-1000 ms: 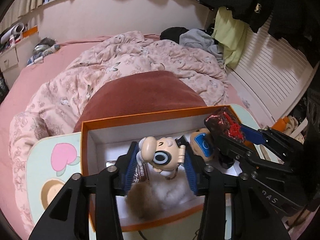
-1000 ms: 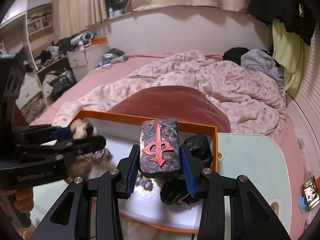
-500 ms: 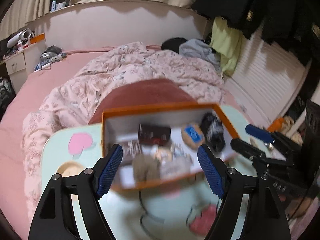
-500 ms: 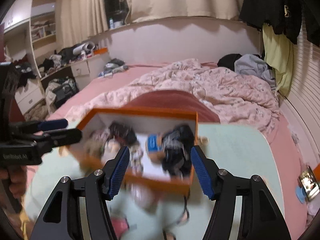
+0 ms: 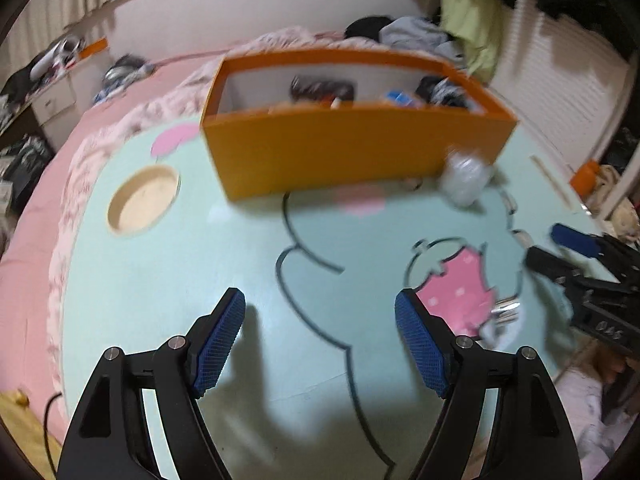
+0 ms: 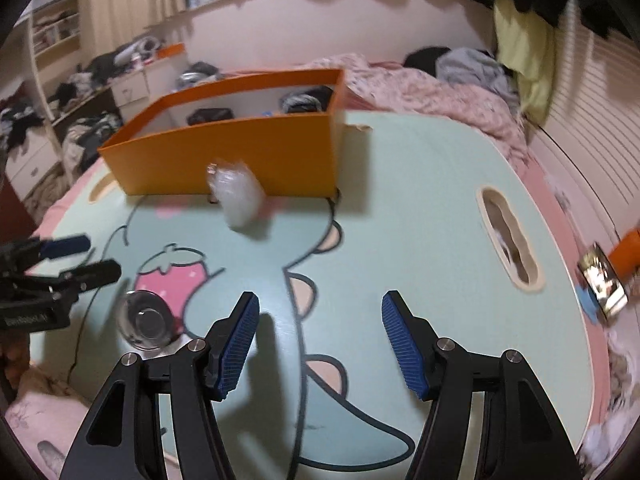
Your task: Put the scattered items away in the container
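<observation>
Both grippers were found empty over the near part of the mint-green lap table (image 6: 420,208), on the camera's side of the orange box (image 5: 344,152), which serves here as the landmark. The left gripper (image 5: 320,336) had its blue-padded fingers (image 5: 218,344) spread wide with nothing between them; its jaws had just been opening. The right gripper (image 6: 320,340) stood likewise released, only bare tabletop showing between its pads (image 6: 402,344), and its jaws had also just been opening. Judged from this, each tool was clear of the box and free for a further pickup. Nearer than the box and toward the left gripper, a small clear glass dish (image 6: 146,322) sat on the strawberry print of the table, not yet collected. Touching or just in front of the box's near wall lay a crumpled clear plastic wrap or bag (image 6: 238,192), blurred, also outstanding. The orange box itself stood on the far half of the table; over its rim several dark items and one blue-marked object could be seen inside, though blur prevented firm identification. Two items therefore appeared to remain on the table. Beyond the box lay a pink floral quilt (image 6: 420,88) on the bed, with clothing heaped behind it.
</observation>
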Available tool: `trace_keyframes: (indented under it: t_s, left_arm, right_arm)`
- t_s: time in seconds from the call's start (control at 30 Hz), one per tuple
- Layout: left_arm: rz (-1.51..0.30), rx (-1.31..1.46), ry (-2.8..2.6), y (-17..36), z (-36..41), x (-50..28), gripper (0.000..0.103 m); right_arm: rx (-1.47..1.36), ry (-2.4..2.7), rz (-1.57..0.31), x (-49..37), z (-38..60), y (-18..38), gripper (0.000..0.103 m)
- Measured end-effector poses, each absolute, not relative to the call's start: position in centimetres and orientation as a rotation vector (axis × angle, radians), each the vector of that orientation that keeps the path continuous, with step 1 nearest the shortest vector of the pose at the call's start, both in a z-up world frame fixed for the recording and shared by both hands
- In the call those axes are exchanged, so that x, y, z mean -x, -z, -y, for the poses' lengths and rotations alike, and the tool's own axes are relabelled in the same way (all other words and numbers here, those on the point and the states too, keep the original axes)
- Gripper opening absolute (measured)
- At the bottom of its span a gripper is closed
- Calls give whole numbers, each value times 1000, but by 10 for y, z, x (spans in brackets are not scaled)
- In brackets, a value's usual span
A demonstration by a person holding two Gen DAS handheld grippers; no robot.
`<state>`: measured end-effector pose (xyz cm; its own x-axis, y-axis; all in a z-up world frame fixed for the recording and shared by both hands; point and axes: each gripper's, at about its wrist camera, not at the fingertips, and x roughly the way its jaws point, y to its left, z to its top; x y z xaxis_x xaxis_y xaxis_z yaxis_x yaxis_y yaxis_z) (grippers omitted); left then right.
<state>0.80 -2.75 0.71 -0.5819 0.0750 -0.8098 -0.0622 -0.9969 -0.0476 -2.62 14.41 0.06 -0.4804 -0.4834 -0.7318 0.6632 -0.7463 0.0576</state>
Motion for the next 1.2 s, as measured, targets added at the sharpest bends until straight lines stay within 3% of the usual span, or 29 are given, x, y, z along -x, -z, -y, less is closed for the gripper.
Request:
trace_keyframes:
  t_s: [0.1, 0.13, 0.2, 1.2]
  left_arm:
    - [-5, 1392, -2759, -3, 25, -9, 93]
    - [-4, 1395, -2756, 0, 25, -9, 103]
    - [2, 1376, -2765, 3, 25, -10, 103]
    - [9, 1346, -2783, 3, 25, -12, 103]
  right_arm:
    - [-983, 2256, -343, 23, -142, 2, 74]
    - [-974, 2264, -362, 21, -141, 4, 85]
    - [-979, 2250, -378, 21, -138, 9, 103]
    - [-976, 2243, -378, 23, -142, 9, 103]
